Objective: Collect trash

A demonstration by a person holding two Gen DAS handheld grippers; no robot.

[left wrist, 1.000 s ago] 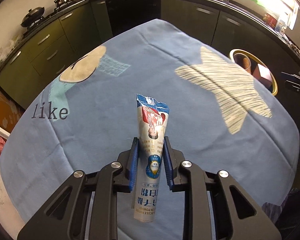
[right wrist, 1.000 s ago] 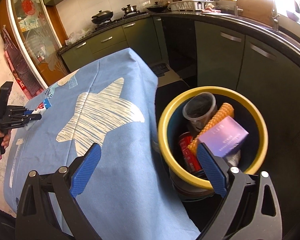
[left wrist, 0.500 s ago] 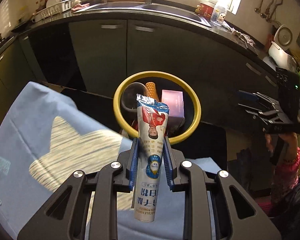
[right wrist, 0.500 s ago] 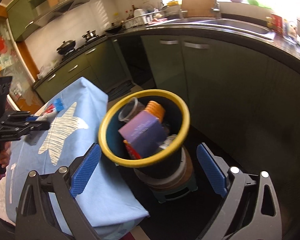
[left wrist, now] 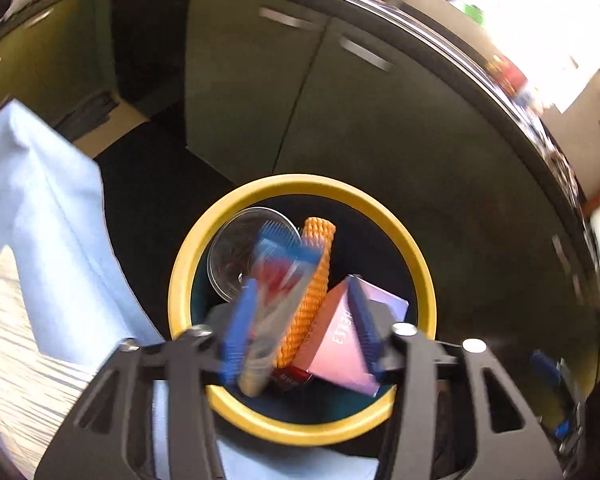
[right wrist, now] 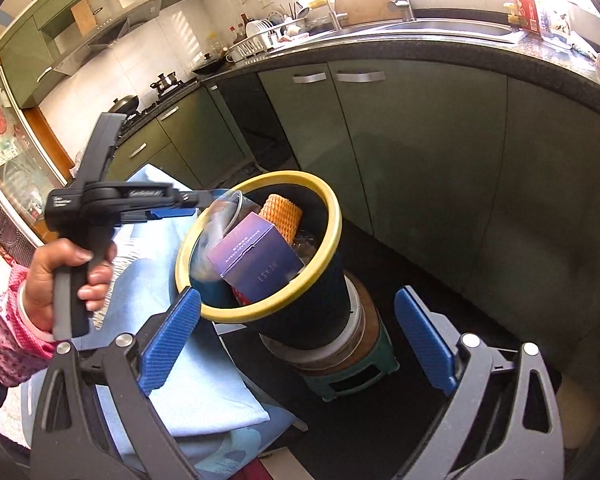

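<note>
Above the yellow-rimmed dark trash bin [left wrist: 300, 188], your left gripper [left wrist: 300, 332] has its blue pads spread wide; the blurred red-and-blue sachet [left wrist: 274, 284] lies against the left pad only, over the bin's mouth. Your right gripper [right wrist: 296, 340] stands wide apart, holding nothing.

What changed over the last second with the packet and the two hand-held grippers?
The left hand-held gripper swung from over the blue tablecloth to above the yellow-rimmed bin and opened; the blurred packet has been let go and is dropping in. The right hand-held gripper stayed open and empty. The purple box, orange mesh and clear cup remain in the bin.
</note>
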